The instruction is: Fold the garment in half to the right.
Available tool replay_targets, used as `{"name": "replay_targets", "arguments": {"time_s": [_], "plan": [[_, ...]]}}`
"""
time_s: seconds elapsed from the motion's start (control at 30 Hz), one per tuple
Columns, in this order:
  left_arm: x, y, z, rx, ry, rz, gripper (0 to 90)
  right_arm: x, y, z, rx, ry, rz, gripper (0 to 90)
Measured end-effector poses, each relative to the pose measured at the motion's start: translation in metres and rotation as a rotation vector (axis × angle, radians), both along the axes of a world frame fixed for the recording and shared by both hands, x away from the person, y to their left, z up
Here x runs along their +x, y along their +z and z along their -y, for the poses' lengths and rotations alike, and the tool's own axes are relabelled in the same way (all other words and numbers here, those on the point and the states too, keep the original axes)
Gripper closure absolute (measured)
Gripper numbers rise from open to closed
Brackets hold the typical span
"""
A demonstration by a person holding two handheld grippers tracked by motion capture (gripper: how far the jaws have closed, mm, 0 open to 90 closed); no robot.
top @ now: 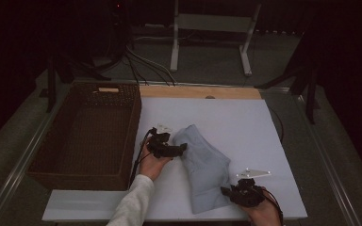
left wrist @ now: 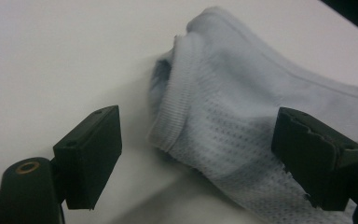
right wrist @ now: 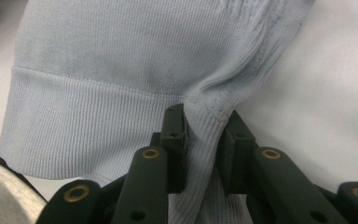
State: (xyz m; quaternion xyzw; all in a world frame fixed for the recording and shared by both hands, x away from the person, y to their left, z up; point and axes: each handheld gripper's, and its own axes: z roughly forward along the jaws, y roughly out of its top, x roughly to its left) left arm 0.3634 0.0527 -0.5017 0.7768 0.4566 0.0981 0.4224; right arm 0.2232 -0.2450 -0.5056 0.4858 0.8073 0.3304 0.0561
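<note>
A pale blue knitted garment (top: 205,165) lies folded on the white table top (top: 231,122), running from the middle toward the near edge. My left gripper (top: 183,148) is at its upper left edge, open, its jaws straddling the ribbed corner of the garment (left wrist: 205,116) without pressing it. At the garment's near right corner my right gripper (top: 226,192) is shut on the ribbed hem, a pinched fold of garment (right wrist: 203,140) bunched between its pads.
A dark woven basket (top: 87,134) stands at the left of the table top. A wooden strip (top: 200,92) runs along the far edge. Cables and a white stand (top: 212,33) lie beyond the table.
</note>
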Motion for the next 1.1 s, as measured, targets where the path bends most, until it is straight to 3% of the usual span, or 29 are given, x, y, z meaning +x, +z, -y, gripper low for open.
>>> {"name": "replay_targets", "arguments": {"time_s": [0.6,0.77,0.8,0.87,1.1], "plan": [[0.008,-0.015,0.017,0.044,-0.028,-0.041,18.0,-0.001,0.000,0.000,0.002,0.005,-0.002,74.5],[0.010,-0.020,0.020,0.066,-0.027,-0.059,12.8,-0.001,0.000,0.001,0.003,0.007,-0.002,74.5],[0.011,-0.022,0.023,0.080,-0.021,-0.074,6.1,-0.001,0.000,0.001,0.003,0.007,-0.003,74.5],[0.011,-0.023,0.024,0.087,-0.026,-0.073,3.6,-0.001,0.000,0.001,0.003,0.007,-0.003,74.5],[0.009,-0.022,0.025,0.067,-0.053,-0.086,7.9,-0.001,0.000,0.001,0.003,0.008,-0.001,74.4]]}}
